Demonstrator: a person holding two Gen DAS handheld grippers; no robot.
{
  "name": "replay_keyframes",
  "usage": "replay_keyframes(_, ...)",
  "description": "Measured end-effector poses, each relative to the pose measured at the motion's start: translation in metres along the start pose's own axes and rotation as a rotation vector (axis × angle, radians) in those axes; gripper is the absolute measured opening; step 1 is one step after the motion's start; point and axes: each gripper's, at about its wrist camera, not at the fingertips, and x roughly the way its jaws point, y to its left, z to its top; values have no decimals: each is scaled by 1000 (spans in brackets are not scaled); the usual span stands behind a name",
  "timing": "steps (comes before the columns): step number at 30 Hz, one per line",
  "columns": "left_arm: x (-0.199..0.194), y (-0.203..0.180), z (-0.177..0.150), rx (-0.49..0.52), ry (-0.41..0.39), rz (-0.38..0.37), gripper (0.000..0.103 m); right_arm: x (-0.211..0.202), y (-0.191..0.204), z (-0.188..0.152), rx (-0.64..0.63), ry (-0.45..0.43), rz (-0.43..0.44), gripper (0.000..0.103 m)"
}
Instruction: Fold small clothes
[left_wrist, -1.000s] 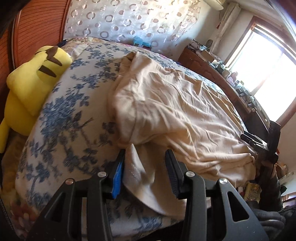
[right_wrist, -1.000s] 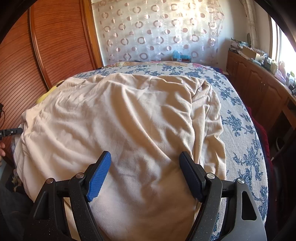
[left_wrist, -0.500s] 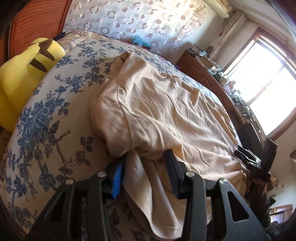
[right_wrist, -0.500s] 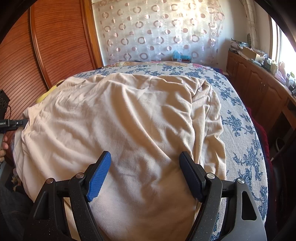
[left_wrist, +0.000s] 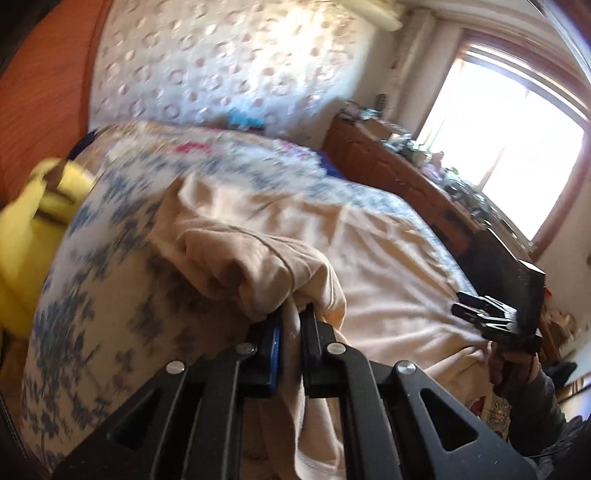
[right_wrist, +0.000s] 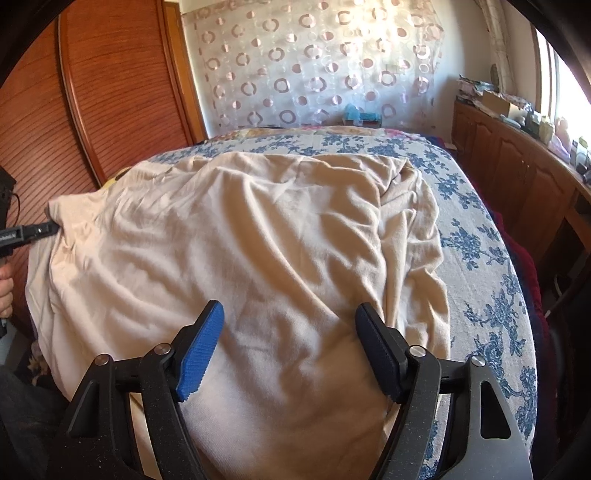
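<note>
Pinching beige garment edge: left hand-held gripper (blurry, prob. lifted).

text: none legible | labels: none | left view: blurred, possibly hiding some

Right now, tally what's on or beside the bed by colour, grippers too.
Beige: 1, shirt, its left edge pinched in the left gripper
Yellow: 1, plush, beside the bed
Blue-and-white: 1, bedspread
Black: 2, left gripper and right gripper, the right one open over the shirt
Total: 5
</note>
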Motion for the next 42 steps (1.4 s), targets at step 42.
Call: replay_keyframes(42,31,-89,47,278,33,68,44,-46,15,52,-105,-80,25,71)
